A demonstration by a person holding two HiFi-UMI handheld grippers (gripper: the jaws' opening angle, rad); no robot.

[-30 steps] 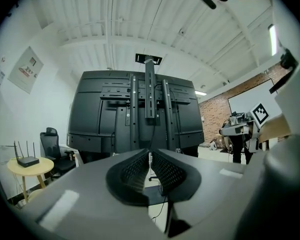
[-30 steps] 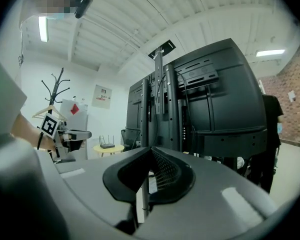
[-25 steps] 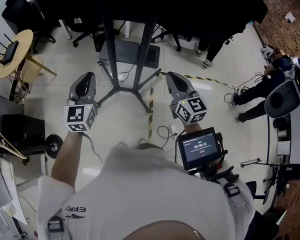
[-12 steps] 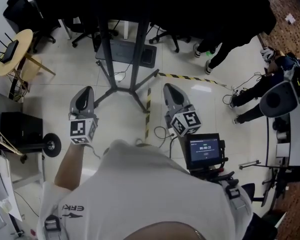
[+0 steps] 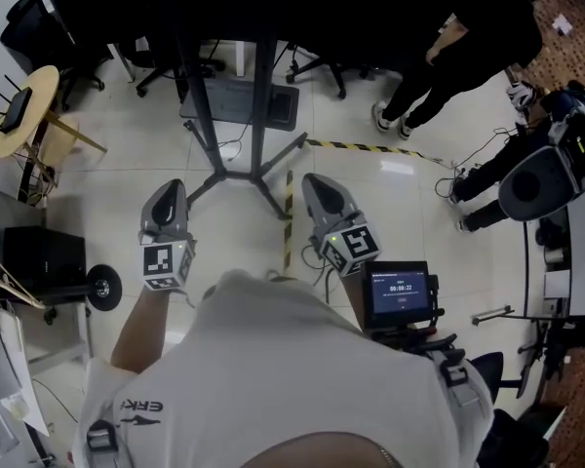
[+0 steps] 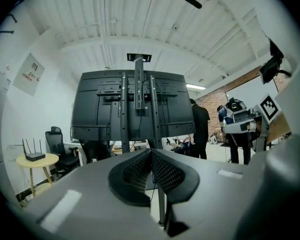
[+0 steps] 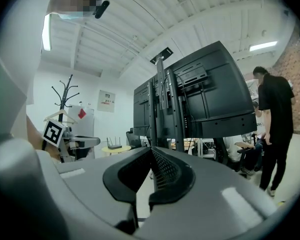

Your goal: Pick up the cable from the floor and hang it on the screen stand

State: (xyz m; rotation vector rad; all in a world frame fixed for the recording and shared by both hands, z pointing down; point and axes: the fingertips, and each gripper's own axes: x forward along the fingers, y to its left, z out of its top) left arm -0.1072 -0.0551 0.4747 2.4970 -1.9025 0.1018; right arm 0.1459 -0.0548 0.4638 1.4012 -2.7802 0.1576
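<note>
Drawn back from the screen stand (image 5: 236, 169) and lowered, the left gripper (image 5: 166, 189) and right gripper (image 5: 313, 182) are held level, fingers closed on nothing, since the cable (image 5: 308, 258) is seen lying on the floor (image 5: 229, 232) by the right one.

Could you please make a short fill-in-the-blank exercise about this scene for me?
1. The left claw and the right claw are both ____, with nothing between them.
2. The cable lies on the ____ beside the striped tape.
3. The round table carries a ____.
Missing words: shut; floor; router.
</note>
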